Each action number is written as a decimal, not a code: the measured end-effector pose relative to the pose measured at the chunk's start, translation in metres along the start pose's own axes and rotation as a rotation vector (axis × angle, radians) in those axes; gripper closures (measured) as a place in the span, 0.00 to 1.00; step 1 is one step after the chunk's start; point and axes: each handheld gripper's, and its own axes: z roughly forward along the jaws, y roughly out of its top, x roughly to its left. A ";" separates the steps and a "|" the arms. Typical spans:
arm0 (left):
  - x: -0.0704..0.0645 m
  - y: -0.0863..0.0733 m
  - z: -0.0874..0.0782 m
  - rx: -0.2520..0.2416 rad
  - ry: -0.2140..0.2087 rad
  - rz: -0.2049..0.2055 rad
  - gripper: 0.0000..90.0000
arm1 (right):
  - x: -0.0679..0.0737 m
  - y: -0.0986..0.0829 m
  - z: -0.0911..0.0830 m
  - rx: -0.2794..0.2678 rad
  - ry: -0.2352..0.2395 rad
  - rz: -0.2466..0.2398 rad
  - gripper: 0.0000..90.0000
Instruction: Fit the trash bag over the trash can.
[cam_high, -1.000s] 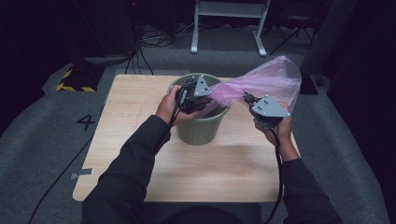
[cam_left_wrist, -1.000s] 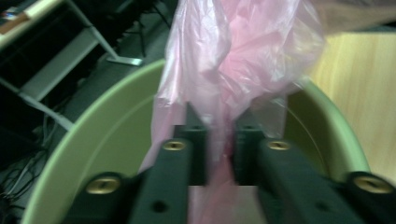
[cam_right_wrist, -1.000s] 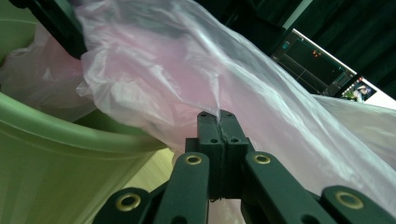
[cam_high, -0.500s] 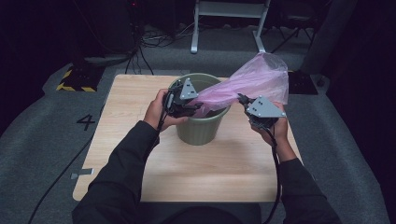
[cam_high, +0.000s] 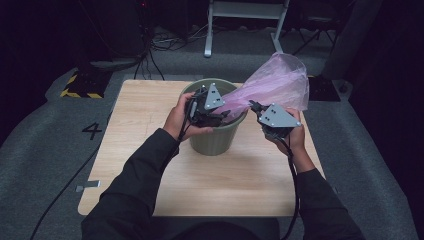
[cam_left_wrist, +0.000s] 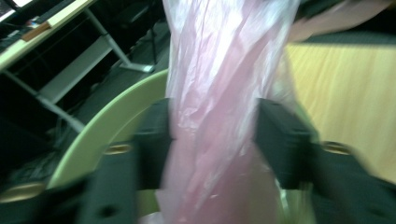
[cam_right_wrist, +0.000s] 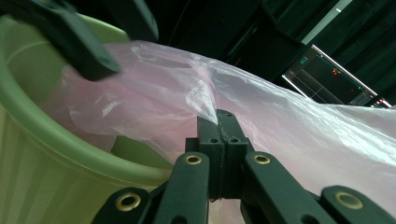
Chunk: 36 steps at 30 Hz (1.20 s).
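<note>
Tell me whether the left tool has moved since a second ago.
Yes. The left tool has shifted slightly rightward across the green bin's rim, gripping the pink bag.

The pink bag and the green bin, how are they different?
The pink bag is thin, crinkly and see-through; the green bin is stiff and solid. The bag slants out over the rim towards the right; the bin stands upright on the table. The bag is gripped by both tools, the left tool around its bunched part and the right tool pinching a fold; the bin isn't gripped by either tool. Both sit between the person's hands.
</note>
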 end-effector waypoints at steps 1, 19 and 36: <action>0.000 0.000 0.002 0.015 0.000 0.014 0.67 | 0.000 0.000 -0.001 -0.003 -0.001 0.002 1.00; 0.013 -0.024 -0.007 -0.017 -0.011 0.007 1.00 | 0.004 -0.002 -0.019 -0.015 0.004 0.067 0.45; 0.030 -0.050 -0.024 -0.055 0.004 -0.025 1.00 | -0.029 -0.029 -0.061 -0.006 -0.006 0.232 0.26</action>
